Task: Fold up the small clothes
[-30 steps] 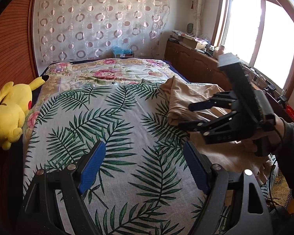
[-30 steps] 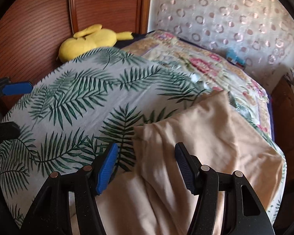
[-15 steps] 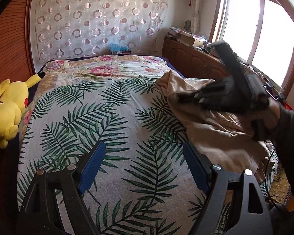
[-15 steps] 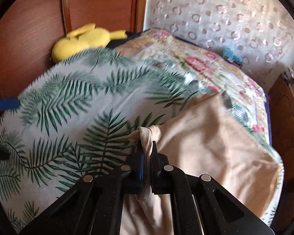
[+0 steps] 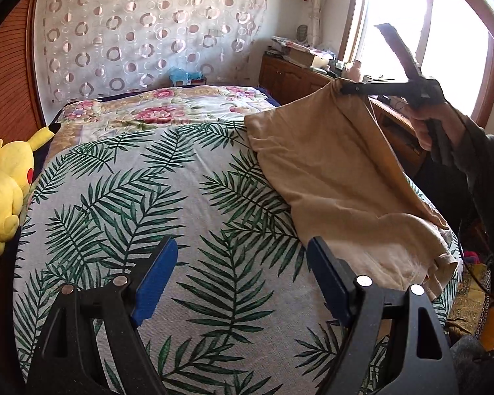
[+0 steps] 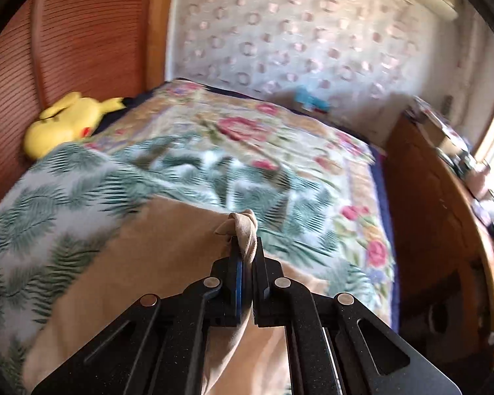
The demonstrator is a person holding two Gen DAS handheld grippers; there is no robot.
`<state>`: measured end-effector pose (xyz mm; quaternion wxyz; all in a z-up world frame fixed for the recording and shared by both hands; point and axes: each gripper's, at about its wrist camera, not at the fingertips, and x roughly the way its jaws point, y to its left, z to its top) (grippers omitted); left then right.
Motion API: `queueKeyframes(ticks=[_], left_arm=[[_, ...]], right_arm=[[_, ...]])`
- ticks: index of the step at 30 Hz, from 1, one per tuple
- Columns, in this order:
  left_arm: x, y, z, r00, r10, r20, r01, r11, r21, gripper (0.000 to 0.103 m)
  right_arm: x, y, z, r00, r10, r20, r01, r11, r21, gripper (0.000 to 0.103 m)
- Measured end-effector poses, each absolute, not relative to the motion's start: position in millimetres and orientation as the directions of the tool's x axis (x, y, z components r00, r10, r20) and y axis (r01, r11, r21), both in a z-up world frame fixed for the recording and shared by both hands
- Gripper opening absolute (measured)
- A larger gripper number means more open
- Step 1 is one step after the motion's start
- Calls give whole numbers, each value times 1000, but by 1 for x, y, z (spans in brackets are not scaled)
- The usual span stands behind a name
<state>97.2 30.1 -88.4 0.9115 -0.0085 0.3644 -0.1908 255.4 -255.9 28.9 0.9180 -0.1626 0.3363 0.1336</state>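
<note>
A beige garment (image 5: 329, 164) lies on the right side of the bed, with one corner lifted into the air. My right gripper (image 6: 246, 247) is shut on that bunched corner (image 6: 243, 227) and holds it well above the bed; it also shows in the left wrist view (image 5: 344, 89), raised at the upper right. The cloth hangs from it in a slanted sheet (image 6: 131, 263) down to the bed. My left gripper (image 5: 240, 273) is open and empty, low over the leaf-print cover, to the left of the garment's near end.
The bed has a leaf-print cover (image 5: 131, 197) and a floral quilt (image 5: 161, 105) behind it. A yellow plush toy (image 5: 6, 177) lies at the left edge by the wooden headboard. A wooden cabinet (image 6: 438, 217) with clutter stands on the right under the window.
My right gripper closed on the garment's corner and then lifted it up and back off the bed. My left gripper stayed open and drew back slightly.
</note>
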Motion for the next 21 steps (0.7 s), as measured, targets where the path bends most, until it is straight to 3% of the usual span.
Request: queueKeyframes(ticks=[9,10,13,21], left_arm=[[99,20,-93,640,-365,-676,362,919,-154,82],[99,18,-93,638,-366,-677,365,918,-153,82],[99,12,-93,632,-370,-681,373,915,-151,82],[97,-11,-97,608,-391,-691,413,899,-146,82]], right_arm=[[303,-250,-10,709,-68,-702,-153,956,-248,4],[302,-247,-13,705,-84,-704,-145,955,-259,10],[302,-237,-10,704,-91,-704,-144,953,-267,39],[230,-250,3,726,49,-686,-258,944,-205,39]])
